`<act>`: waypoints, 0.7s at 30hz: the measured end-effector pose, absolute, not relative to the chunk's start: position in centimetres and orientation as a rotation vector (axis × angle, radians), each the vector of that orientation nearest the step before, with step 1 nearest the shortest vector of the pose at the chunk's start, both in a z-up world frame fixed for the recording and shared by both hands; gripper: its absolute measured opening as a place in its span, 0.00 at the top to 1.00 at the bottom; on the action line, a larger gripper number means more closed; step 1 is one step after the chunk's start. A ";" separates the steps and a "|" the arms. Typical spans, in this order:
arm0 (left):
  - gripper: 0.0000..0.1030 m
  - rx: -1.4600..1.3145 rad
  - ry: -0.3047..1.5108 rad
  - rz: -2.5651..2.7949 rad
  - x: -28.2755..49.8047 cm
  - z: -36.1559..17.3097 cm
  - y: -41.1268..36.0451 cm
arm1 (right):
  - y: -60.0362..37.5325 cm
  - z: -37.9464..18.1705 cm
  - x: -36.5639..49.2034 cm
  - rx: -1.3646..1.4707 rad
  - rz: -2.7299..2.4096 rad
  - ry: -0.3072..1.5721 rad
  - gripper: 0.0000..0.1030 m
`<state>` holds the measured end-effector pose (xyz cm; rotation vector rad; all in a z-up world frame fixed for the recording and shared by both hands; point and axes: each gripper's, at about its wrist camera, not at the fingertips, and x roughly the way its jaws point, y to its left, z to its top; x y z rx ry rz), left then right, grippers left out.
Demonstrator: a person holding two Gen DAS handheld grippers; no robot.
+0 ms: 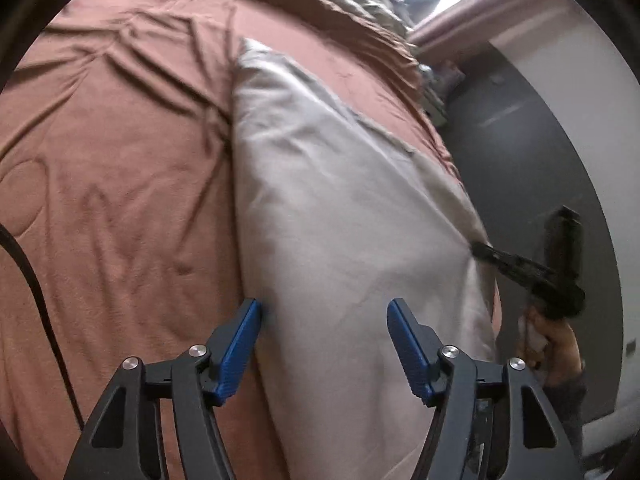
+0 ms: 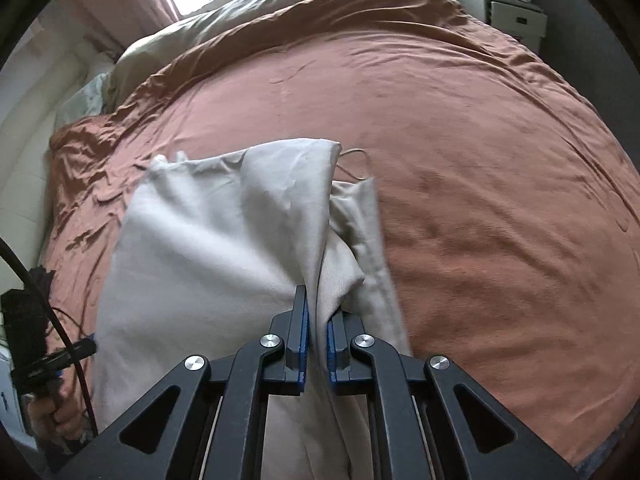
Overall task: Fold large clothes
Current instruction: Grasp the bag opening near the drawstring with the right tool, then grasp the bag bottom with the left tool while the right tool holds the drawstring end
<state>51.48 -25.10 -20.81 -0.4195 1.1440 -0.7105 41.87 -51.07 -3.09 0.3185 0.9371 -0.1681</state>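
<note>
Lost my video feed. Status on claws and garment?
Right claw shut on beige garment. Left claw open over it, not gripping. Garment on rust bedspread. Nothing in the way.

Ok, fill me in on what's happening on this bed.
A person holding a gripper in each hand is folding a large beige garment spread on a rust-brown bedspread. The right gripper is clamped shut on a bunched fold of the fabric near its edge. The left gripper hangs over the garment's near end with its jaws open, gripping nothing. The fold is not finished: the cloth lies rumpled and partly doubled over.
</note>
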 end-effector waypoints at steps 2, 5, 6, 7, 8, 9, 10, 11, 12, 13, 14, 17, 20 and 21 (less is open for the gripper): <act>0.35 -0.393 1.122 -0.737 50.9 -20.2 -25.9 | -51.5 -3.6 41.7 0.331 -0.181 0.943 0.97; 0.35 -0.374 1.122 -0.747 50.8 -20.2 -26.7 | -52.4 -4.3 41.2 0.344 -0.204 0.954 0.97; 0.35 -0.367 1.126 -0.740 50.7 -20.3 -26.8 | -52.4 -4.5 41.2 0.350 -0.203 0.954 0.97; 0.35 -0.355 1.130 -0.724 50.7 -20.5 -26.9 | -52.3 -4.5 41.4 0.352 -0.202 0.952 0.97; 0.35 -0.344 1.134 -0.707 50.8 -20.7 -26.9 | -52.1 -4.5 41.3 0.352 -0.202 0.947 0.97; 0.35 -0.339 1.138 -0.697 50.9 -20.9 -27.2 | -52.0 -4.3 41.3 0.353 -0.204 0.944 0.96; 0.35 -0.342 1.145 -0.689 51.0 -21.2 -27.1 | -52.0 -4.3 41.4 0.349 -0.205 0.940 0.96; 0.35 -0.356 1.151 -0.689 51.0 -21.5 -26.6 | -51.9 -4.1 41.4 0.337 -0.203 0.933 0.96; 0.35 -0.370 1.155 -0.689 51.1 -21.6 -26.4 | -51.8 -3.9 41.5 0.332 -0.198 0.930 0.95; 0.35 -0.375 1.155 -0.686 51.2 -21.7 -26.3 | -52.1 -4.0 41.6 0.336 -0.191 0.936 0.94; 0.35 -0.372 1.152 -0.681 51.3 -21.7 -26.3 | -52.3 -4.1 41.7 0.353 -0.177 0.947 0.92; 0.35 -0.368 1.146 -0.679 51.1 -21.8 -26.2 | -53.4 -4.0 41.4 0.407 -0.137 0.960 0.89; 0.35 -0.342 1.142 -0.676 50.9 -21.7 -26.5 | -54.7 -3.6 40.8 0.428 -0.123 0.959 0.64; 0.35 -0.334 1.139 -0.676 50.9 -21.6 -26.6 | -55.0 -3.4 40.7 0.435 -0.118 0.954 0.38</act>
